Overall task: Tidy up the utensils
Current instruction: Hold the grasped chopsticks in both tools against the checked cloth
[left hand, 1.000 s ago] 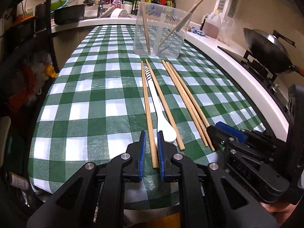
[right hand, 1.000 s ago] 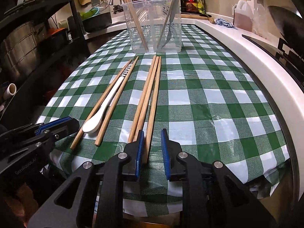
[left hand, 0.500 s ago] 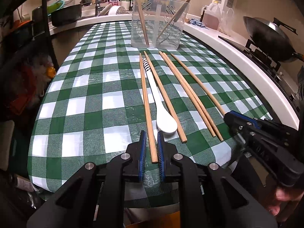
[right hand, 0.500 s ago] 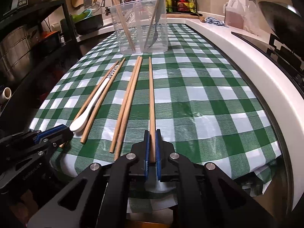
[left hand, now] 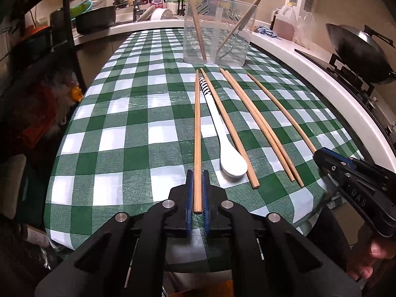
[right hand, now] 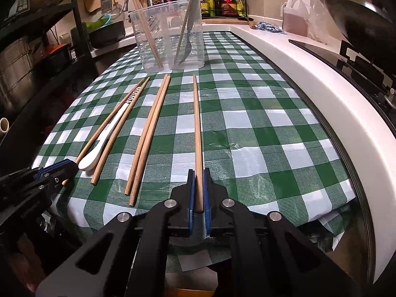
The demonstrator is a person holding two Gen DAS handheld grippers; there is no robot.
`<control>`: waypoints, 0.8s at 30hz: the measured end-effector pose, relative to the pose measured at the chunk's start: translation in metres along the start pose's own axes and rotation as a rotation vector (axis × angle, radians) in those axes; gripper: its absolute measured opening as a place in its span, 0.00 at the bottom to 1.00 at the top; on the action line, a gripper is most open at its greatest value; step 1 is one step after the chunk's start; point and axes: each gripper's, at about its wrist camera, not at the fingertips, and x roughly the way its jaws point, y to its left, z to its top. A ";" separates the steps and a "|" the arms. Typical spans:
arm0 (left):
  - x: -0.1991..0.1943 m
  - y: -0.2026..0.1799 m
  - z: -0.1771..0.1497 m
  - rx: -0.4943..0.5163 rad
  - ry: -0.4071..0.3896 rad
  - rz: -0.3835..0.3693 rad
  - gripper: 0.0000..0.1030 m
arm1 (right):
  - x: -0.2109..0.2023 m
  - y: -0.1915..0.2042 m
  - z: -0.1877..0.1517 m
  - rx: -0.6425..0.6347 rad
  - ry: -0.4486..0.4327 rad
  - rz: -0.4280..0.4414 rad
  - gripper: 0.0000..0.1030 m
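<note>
Left gripper (left hand: pixel 197 190) is clenched on the near end of the leftmost chopstick (left hand: pixel 197 128), blue pads pressing it on both sides; its jaws have just been closing onto this stick. The stick runs straight off toward 12 o'clock, its far length flat on the green checked tablecloth (left hand: pixel 128 113).

Right gripper (right hand: pixel 199 190) is also clamped tight, on the near end of the rightmost chopstick (right hand: pixel 196 113), which likewise points to 12 o'clock and lies apart from the others. Jaws closed onto it within the last second.

Between the two held sticks, in the left view: a white spoon (left hand: pixel 232 163) with a striped handle just at 1 o'clock of the left gripper, bowl nearest the camera. A single chopstick (left hand: pixel 230 133) lies along the spoon's right side, touching or nearly so. Further toward 2 o'clock, a pair of chopsticks (left hand: pixel 262 128) side by side, touching along their length. In the right view the same pair (right hand: pixel 148 136) sits at 11 o'clock of the right gripper, spoon (right hand: pixel 99 151) at 10 o'clock.

At 12 o'clock, far end of the table, a clear plastic tub (left hand: pixel 217 29) stands upright holding a leaning chopstick, another wooden-handled item and a metal utensil, can't tell what.

A white counter (right hand: pixel 309 79) edges the table at 2 o'clock, with a wok (left hand: pixel 358 54) on the stove beyond. The sink and a dark pan are at 10 o'clock.
</note>
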 end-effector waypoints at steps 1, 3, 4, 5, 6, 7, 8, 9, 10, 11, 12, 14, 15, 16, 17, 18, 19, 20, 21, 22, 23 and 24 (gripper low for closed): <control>0.000 -0.001 0.000 0.004 -0.003 0.005 0.07 | 0.000 0.000 0.000 -0.001 -0.001 -0.001 0.07; 0.001 -0.002 0.000 0.007 -0.007 0.008 0.07 | 0.000 0.000 0.000 -0.005 -0.003 -0.002 0.07; 0.001 -0.002 0.000 0.010 -0.009 0.011 0.07 | 0.000 0.000 0.000 -0.007 -0.004 -0.003 0.07; 0.001 -0.003 0.000 0.013 -0.011 0.013 0.07 | 0.000 0.001 -0.001 -0.011 -0.005 -0.005 0.07; 0.002 -0.003 0.001 0.016 -0.013 0.016 0.07 | 0.000 0.001 -0.001 -0.014 -0.006 -0.006 0.07; 0.002 -0.004 0.001 0.020 -0.015 0.018 0.07 | 0.000 0.001 -0.001 -0.015 -0.007 -0.007 0.07; 0.002 -0.004 0.001 0.022 -0.015 0.019 0.07 | 0.000 0.001 -0.001 -0.017 -0.009 -0.007 0.07; 0.002 -0.004 0.002 0.022 -0.017 0.019 0.07 | -0.001 0.002 -0.001 -0.019 -0.009 -0.009 0.06; 0.003 -0.004 0.002 0.021 -0.018 0.018 0.07 | -0.001 0.002 -0.001 -0.022 -0.008 -0.009 0.06; 0.002 -0.004 0.002 0.021 -0.020 0.019 0.07 | -0.002 0.002 -0.001 -0.020 -0.008 -0.011 0.06; 0.003 -0.004 0.002 0.022 -0.022 0.022 0.07 | -0.002 0.001 -0.001 -0.013 -0.008 -0.014 0.06; 0.002 -0.003 0.001 0.017 -0.025 0.027 0.07 | -0.003 -0.001 -0.001 0.002 -0.010 -0.018 0.06; 0.002 -0.002 0.001 0.016 -0.025 0.027 0.07 | -0.002 -0.001 -0.001 0.000 -0.006 -0.019 0.06; 0.003 -0.002 0.001 0.016 -0.026 0.027 0.07 | -0.002 -0.002 -0.001 -0.001 -0.006 -0.018 0.06; 0.003 -0.003 0.001 0.020 -0.027 0.031 0.07 | -0.002 -0.001 -0.001 -0.004 -0.005 -0.019 0.06; 0.003 -0.003 0.001 0.022 -0.028 0.033 0.07 | -0.002 -0.001 -0.001 -0.007 -0.005 -0.021 0.06; 0.003 -0.004 0.001 0.024 -0.029 0.035 0.07 | -0.001 -0.001 -0.001 -0.009 -0.005 -0.022 0.06; 0.003 -0.004 0.001 0.024 -0.029 0.036 0.07 | -0.001 -0.001 -0.001 -0.011 -0.005 -0.023 0.07; 0.003 -0.004 0.001 0.024 -0.029 0.035 0.07 | -0.001 0.000 -0.001 -0.013 -0.006 -0.025 0.07; 0.003 -0.004 0.001 0.024 -0.030 0.035 0.07 | -0.001 0.000 -0.001 -0.014 -0.006 -0.025 0.07; 0.003 -0.005 0.001 0.024 -0.031 0.035 0.07 | -0.001 0.000 -0.001 -0.014 -0.006 -0.024 0.07; 0.003 -0.005 0.001 0.024 -0.031 0.036 0.07 | -0.001 0.000 -0.001 -0.014 -0.006 -0.024 0.07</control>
